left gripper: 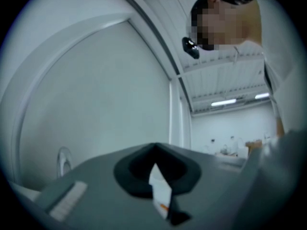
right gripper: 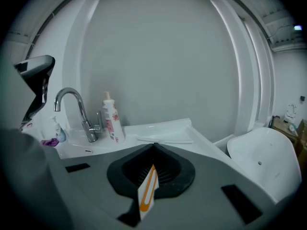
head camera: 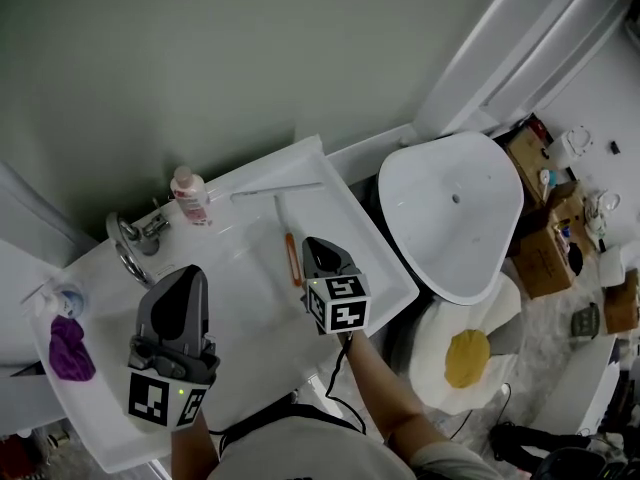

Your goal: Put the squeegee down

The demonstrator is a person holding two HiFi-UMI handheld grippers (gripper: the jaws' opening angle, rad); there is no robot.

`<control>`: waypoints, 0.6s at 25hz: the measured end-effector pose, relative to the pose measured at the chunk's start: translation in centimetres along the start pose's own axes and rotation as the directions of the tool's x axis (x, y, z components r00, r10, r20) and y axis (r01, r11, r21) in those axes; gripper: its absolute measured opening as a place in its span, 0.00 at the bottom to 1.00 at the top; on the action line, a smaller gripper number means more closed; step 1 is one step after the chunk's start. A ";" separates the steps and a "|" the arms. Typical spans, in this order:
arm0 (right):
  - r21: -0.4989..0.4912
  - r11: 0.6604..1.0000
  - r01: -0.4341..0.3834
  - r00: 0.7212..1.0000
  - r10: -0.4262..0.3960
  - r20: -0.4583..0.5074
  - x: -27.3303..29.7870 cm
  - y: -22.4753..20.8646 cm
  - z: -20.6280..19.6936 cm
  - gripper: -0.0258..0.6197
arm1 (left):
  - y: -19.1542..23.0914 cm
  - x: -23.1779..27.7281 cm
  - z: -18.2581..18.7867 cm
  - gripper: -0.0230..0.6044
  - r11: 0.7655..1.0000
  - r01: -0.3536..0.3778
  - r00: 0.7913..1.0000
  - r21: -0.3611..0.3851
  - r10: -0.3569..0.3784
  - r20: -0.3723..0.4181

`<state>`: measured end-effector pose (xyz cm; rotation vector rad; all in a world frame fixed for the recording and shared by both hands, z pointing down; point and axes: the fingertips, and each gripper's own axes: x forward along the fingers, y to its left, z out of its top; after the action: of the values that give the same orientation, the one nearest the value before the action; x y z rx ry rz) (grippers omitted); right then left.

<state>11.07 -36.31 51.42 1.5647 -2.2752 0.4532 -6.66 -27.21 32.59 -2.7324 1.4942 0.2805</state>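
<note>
The squeegee (head camera: 290, 253) lies flat on the white sink counter (head camera: 380, 268), its white blade toward the wall and its orange handle pointing at me. The blade (right gripper: 165, 139) also shows just beyond the jaws in the right gripper view. My right gripper (head camera: 314, 244) hovers just right of the handle, shut with nothing between its jaws, which meet at the tip (right gripper: 154, 145). My left gripper (head camera: 188, 274) is over the basin on the left; its jaws (left gripper: 154, 146) meet at the tip, shut and holding nothing, pointing at the wall.
A chrome faucet (head camera: 130, 243) and a pink-patterned bottle (head camera: 190, 196) stand at the back of the counter. A purple cloth (head camera: 68, 348) lies at the left end. A white toilet (head camera: 455, 213) stands right of the counter, with cardboard boxes (head camera: 545, 238) beyond it.
</note>
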 end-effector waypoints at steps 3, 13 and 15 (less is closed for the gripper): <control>0.001 1.000 -0.001 0.999 0.001 0.053 -2.8 0.7 1.3 0.04 | -1.0 -1.0 0.9 0.05 1.000 0.004 1.000 0.006 -0.004 0.011; -0.009 1.000 0.029 0.975 -0.026 0.223 -12.0 2.3 4.7 0.04 | -4.4 -4.5 3.6 0.05 0.999 0.019 0.999 0.032 -0.020 0.050; -0.013 0.999 0.036 0.967 -0.032 0.251 -13.8 2.5 5.3 0.04 | -5.2 -5.2 4.1 0.05 0.999 0.025 0.998 0.039 -0.027 0.057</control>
<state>12.79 -26.35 40.37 1.7359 -2.4230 0.2356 -5.68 -19.70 29.07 -2.6876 1.4340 0.3238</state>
